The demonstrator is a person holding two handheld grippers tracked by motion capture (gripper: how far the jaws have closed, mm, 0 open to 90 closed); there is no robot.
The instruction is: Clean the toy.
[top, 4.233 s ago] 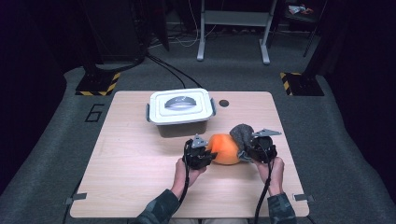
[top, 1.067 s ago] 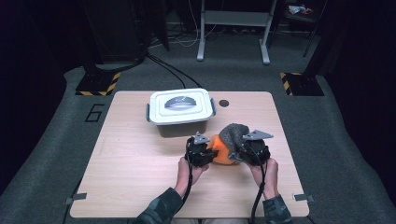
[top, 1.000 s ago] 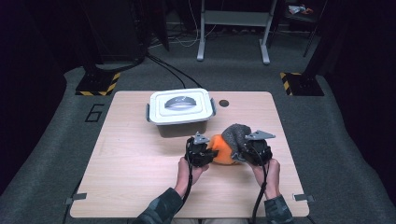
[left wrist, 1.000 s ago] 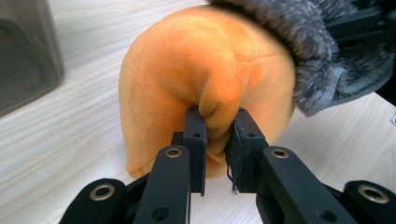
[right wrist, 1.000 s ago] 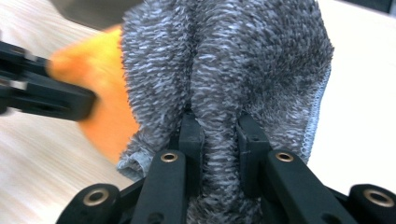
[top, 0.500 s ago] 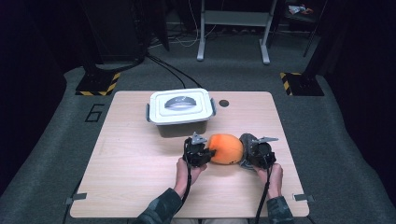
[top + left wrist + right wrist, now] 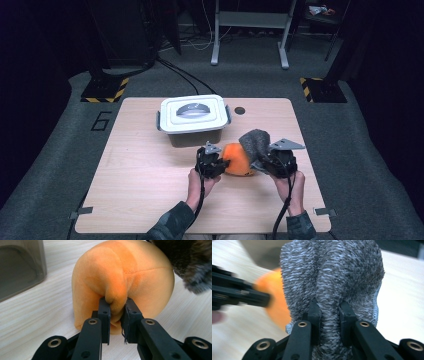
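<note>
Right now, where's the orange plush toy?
In the high view the orange plush toy lies on the wooden table, right of centre, just in front of the lidded container, between the left hand-held gripper and the right hand-held gripper.

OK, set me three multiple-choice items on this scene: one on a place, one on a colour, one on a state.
1. Where does the lidded box stand?
A. beyond the orange plush
B. on the floor
C. at the table's near edge

2. What colour is the plush that the left gripper holds?
A. green
B. orange
C. white

3. How do the right gripper jaws stand?
A. wide open
B. shut on nothing
C. shut on the grey fuzzy cloth

Answers: 1 A, the high view shows the box farther up the table. 2 B, the left gripper view shows orange fabric. 3 C, a fold of cloth sits pinched between them.
</note>
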